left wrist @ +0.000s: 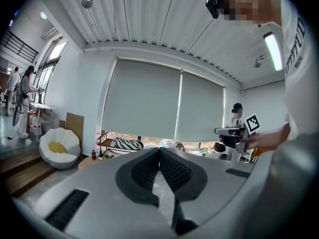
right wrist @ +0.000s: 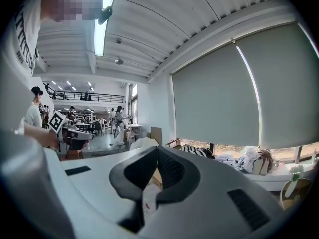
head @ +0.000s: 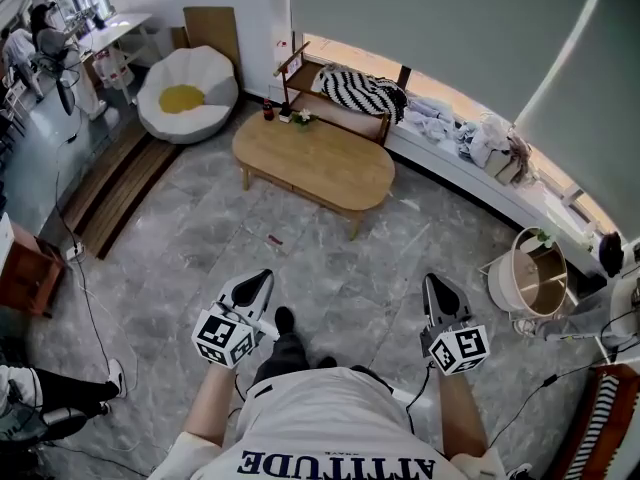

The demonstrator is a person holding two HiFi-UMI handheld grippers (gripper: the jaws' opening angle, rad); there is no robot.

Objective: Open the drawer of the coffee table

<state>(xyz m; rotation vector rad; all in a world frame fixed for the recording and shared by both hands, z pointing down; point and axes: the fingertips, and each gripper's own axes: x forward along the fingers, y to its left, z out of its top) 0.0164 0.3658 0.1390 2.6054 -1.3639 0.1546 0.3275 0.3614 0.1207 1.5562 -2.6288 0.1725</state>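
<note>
The oval wooden coffee table stands on the grey stone floor, well ahead of both grippers. From this angle I cannot make out its drawer front. My left gripper is held low at the left, pointing toward the table, jaws shut with nothing in them. My right gripper is level with it on the right, also shut and empty. In the left gripper view the jaws meet at the tips, and the table shows far off at the left. In the right gripper view the jaws also meet.
A white petal-shaped chair with a yellow cushion sits left of the table. Behind the table is a wooden rack with a striped cushion. A window bench holds clothes. A basket stands at the right. A small bottle is on the table's far end.
</note>
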